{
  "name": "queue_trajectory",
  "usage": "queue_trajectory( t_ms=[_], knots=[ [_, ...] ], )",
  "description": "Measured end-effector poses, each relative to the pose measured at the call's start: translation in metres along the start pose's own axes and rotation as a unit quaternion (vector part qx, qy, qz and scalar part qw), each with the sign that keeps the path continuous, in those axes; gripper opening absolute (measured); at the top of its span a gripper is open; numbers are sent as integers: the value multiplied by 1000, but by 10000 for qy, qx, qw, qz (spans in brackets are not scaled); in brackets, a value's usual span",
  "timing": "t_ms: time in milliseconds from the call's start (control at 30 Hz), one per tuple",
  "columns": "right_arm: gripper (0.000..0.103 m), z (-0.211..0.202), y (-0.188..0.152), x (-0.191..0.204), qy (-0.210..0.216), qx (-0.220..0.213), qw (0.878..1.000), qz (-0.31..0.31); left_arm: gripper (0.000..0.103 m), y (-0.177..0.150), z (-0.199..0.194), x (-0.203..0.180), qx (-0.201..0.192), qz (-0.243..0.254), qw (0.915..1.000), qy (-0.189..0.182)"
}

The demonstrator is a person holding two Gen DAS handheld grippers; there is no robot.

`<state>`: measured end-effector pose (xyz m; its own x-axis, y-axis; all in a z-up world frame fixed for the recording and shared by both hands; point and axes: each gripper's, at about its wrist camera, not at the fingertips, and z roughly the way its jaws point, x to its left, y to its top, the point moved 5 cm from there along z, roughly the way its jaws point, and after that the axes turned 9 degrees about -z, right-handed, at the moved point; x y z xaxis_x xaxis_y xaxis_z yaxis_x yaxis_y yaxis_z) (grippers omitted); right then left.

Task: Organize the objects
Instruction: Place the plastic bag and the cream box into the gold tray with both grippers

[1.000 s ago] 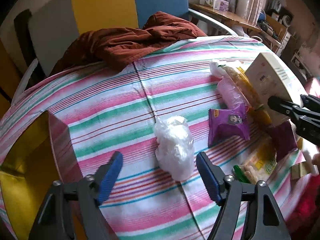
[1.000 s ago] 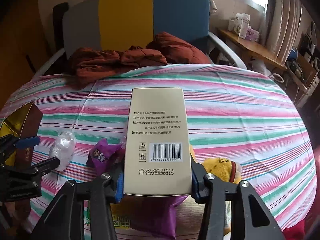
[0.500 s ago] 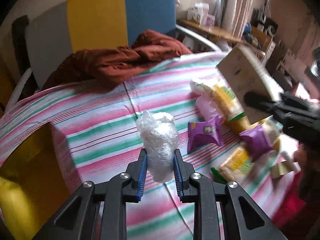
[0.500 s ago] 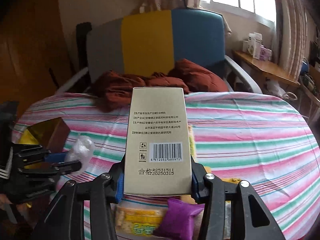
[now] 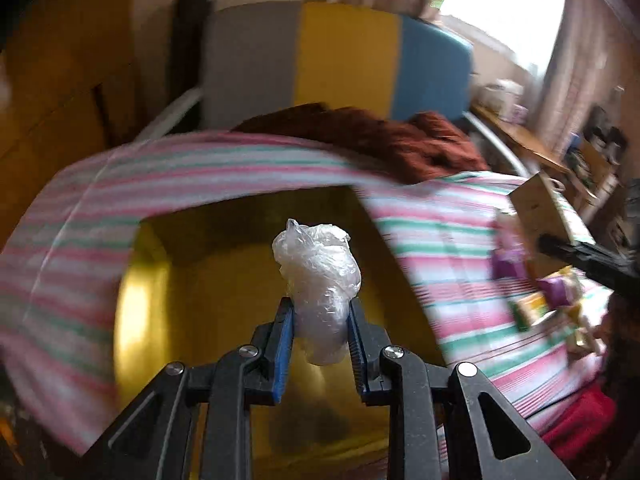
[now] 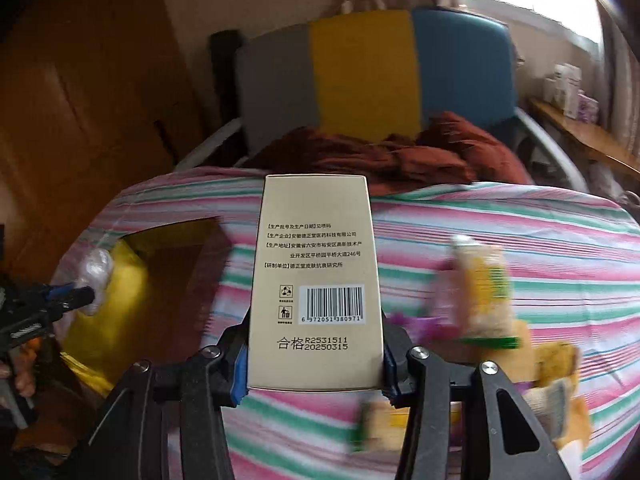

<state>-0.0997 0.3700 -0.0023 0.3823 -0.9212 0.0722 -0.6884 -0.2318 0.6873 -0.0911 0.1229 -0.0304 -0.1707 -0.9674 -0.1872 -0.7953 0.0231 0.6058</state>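
Left gripper (image 5: 320, 316) clamps plastic wad (image 5: 318, 276), gold box (image 5: 224, 320) opening directly beneath, centre frame. Right gripper (image 6: 314, 364) grips beige carton (image 6: 314, 280), long axis pointing away; gold box lower left, left hand nearer.

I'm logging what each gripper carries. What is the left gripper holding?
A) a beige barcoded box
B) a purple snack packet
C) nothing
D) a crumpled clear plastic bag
D: the left gripper pads pinch the crumpled clear plastic bag above the open gold box.

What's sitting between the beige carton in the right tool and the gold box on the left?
Only bare striped tablecloth separates the beige carton from the gold box, per the right wrist view.
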Motion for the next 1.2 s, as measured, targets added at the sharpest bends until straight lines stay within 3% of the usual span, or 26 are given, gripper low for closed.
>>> queue_trajectory(
  t_ms=[133,267,533,667,933,1033,1200],
  knots=[
    [49,23,13,58,402,187,9988,-212,27,-21,0,43,120,-237,9991,321],
    [49,62,22,119,651,595,9958,-224,36,-36,-7,74,19,-384,9976,584],
    [51,141,49,213,1081,1141,9876,-44,39,-50,-27,102,-207,-598,9960,623],
    [51,145,43,225,1091,1132,9876,24,55,-52,-38,112,-404,-655,9946,702],
    [55,112,30,218,974,936,9908,-21,61,-52,-45,112,-553,-701,9934,722],
    [55,101,20,220,828,894,9924,-168,72,-52,-50,111,-614,-744,9928,706],
    [55,85,-4,213,701,865,9937,-105,76,-53,-56,111,-687,-778,9914,799]
  ],
)
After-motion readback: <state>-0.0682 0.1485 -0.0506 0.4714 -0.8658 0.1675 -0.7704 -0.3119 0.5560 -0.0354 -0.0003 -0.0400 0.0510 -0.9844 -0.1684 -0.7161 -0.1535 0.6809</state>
